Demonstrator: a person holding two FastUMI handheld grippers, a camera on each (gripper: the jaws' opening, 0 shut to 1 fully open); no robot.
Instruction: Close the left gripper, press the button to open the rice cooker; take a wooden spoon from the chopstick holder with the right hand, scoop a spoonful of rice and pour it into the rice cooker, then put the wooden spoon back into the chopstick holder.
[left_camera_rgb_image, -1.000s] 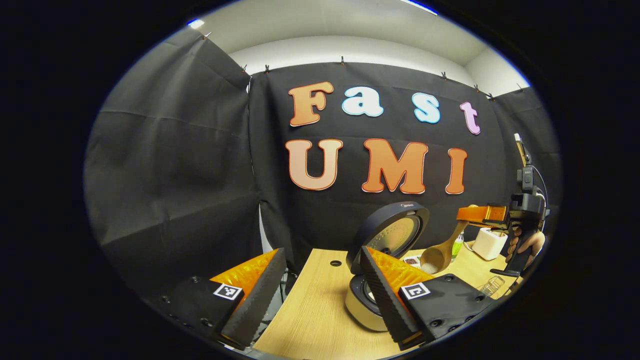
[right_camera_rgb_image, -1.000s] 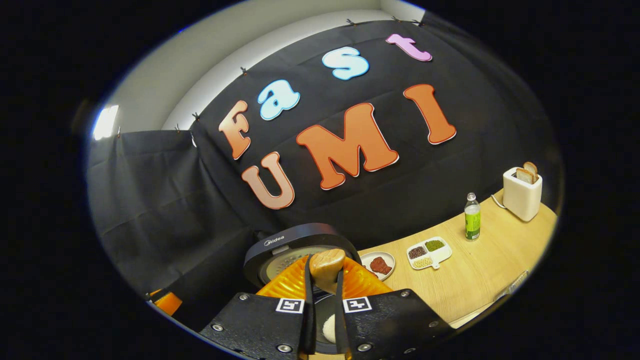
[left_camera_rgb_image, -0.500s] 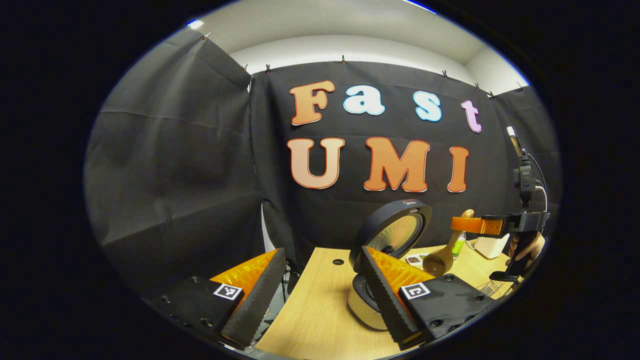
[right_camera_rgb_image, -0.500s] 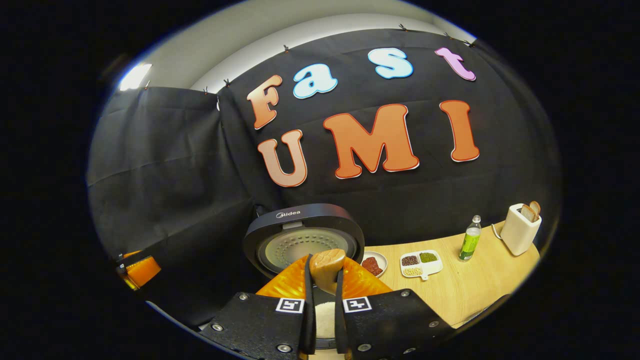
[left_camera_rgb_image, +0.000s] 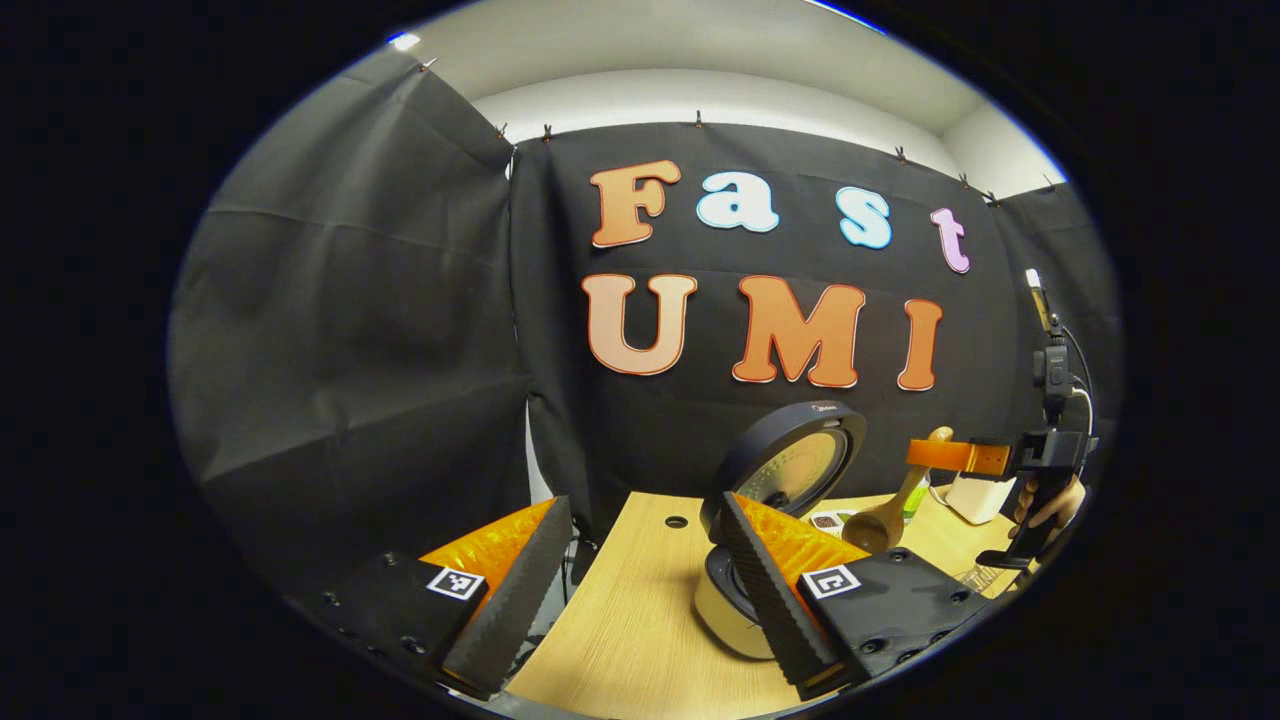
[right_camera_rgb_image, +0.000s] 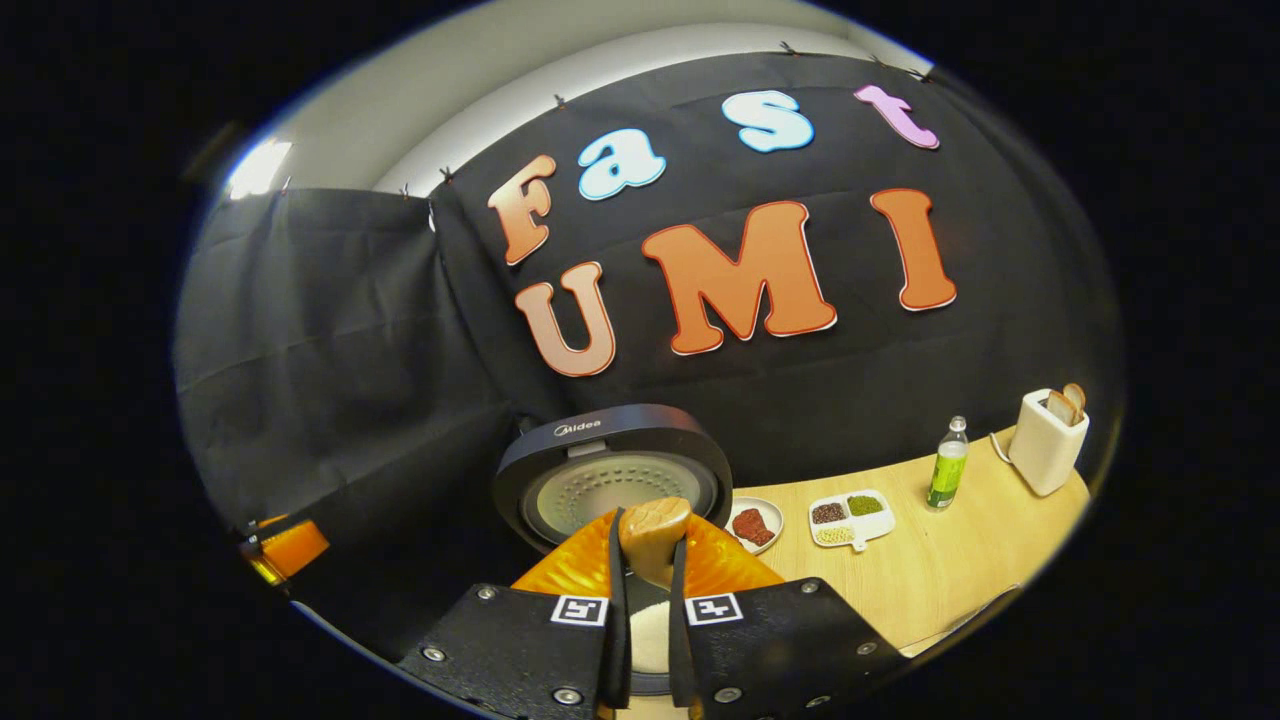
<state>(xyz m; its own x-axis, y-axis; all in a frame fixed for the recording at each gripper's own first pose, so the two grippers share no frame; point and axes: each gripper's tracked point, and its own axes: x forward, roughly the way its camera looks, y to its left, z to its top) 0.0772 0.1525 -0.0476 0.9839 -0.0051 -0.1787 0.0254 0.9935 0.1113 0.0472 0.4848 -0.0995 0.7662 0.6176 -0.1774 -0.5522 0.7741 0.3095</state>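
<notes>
Right gripper (right_camera_rgb_image: 648, 640) is clamped on the spoon (right_camera_rgb_image: 652, 538), both fingers pressing its handle, which pokes up between them in the right gripper view; below that, white rice (right_camera_rgb_image: 650, 635) shows in the gap between the fingers, lying in the cooker's pot by the look of it. From the left gripper view the right gripper (left_camera_rgb_image: 915, 455) holds the spoon (left_camera_rgb_image: 885, 515) tilted, bowl down, beside the cooker (left_camera_rgb_image: 775, 520). Left gripper (left_camera_rgb_image: 640, 585) hangs with its fingers wide apart, holding nothing, near the table (left_camera_rgb_image: 620, 620) edge. Cooker lid (right_camera_rgb_image: 612, 480) stands open, so the button press looks done, and the scoop and pour appear finished or nearly so. Whether any rice is left in the spoon bowl can't be told. What remains, by this reading, is carrying the spoon back to the holder. Dishes (right_camera_rgb_image: 850, 518), a bottle (right_camera_rgb_image: 946, 477) and a toaster (right_camera_rgb_image: 1048, 440) sit well apart along the table.
</notes>
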